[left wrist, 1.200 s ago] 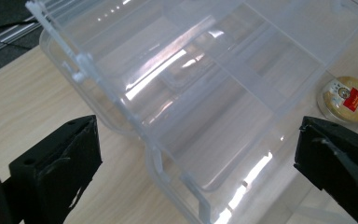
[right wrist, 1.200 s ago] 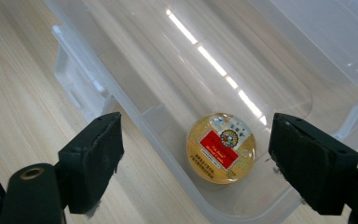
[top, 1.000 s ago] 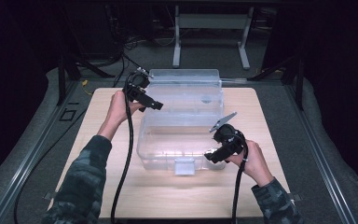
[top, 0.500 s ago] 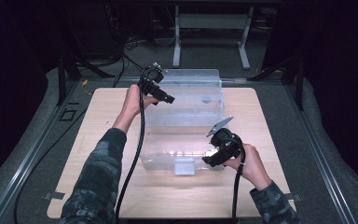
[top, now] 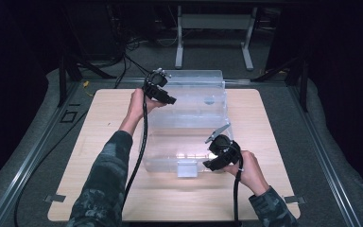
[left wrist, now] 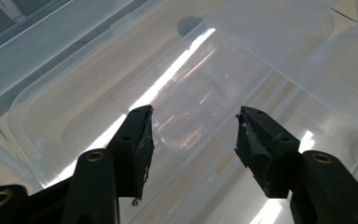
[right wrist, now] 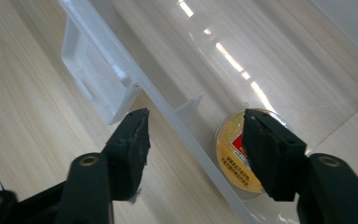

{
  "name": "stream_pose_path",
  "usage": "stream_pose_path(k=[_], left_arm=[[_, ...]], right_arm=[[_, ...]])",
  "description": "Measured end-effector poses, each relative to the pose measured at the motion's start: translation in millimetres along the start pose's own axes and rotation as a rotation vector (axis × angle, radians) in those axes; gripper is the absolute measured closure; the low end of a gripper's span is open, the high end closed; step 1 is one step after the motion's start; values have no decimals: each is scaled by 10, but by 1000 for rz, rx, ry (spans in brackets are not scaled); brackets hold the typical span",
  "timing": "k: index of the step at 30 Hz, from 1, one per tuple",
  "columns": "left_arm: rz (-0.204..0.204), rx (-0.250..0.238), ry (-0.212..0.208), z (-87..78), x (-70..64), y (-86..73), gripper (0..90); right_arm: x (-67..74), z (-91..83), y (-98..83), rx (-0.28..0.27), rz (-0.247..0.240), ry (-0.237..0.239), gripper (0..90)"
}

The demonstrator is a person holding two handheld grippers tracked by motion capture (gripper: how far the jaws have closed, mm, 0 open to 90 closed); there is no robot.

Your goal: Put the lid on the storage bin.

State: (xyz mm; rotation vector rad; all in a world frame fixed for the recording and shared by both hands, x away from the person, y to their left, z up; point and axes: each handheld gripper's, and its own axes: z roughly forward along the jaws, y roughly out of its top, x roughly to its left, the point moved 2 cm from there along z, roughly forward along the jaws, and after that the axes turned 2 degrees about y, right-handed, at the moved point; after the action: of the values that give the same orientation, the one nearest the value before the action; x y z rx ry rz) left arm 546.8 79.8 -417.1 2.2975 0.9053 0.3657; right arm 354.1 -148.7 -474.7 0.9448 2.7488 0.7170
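- Thing in hand: a clear plastic box with a lid, lying on the tabletop. Both claws are at it, at opposite corners.
- Left claw: at the far left corner of the box, over the lid. In the left gripper view the jaws have just been closing, but a wide gap remains; the lid surface lies past the tips and between them, and the pads do not press on anything. Open, not gripping.
- Right claw: at the near right edge of the box. In the right gripper view the jaws straddle the lid rim, one tip outside over the wood, one inside over the clear lid. They too have just been closing; no pad contact is visible. Open, not gripping.
- Beside the right claw: a white latch on the near rim, just off the outer jaw. A round yellow sticker shows through the plastic under the inner jaw.
- Judged step: settling both claws on the lid edge before a lift or a press.
- Risk: smooth, thin plastic; a shallow bite on the rim may slip off as the jaws shut.
- Risk: with grips at opposite corners, an uneven pull could twist the lid or drag the whole box across the tabletop.
- Risk: if the latch is fastened, lifting would raise the box too.
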Motion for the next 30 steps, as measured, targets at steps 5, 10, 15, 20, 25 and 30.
stream_pose_path(k=[5,10,15,20,25,30], left_arm=[[28,8,34,19,-72,13,519],[25,12,18,2,-77,10,602],[37,23,20,1,-95,12,656],[34,26,10,-3,-104,6,697],[38,29,11,-6,-125,11,713],[48,28,19,-22,-156,8,720]], right_arm=[[39,66,2,4,-13,-20,558],[73,81,-6,-15,-33,-25,623],[160,86,-52,-57,-67,-117,615],[173,93,-63,-72,-61,-130,612],[180,102,-65,-81,-53,-148,608],[170,125,-68,-87,-38,-134,607]])
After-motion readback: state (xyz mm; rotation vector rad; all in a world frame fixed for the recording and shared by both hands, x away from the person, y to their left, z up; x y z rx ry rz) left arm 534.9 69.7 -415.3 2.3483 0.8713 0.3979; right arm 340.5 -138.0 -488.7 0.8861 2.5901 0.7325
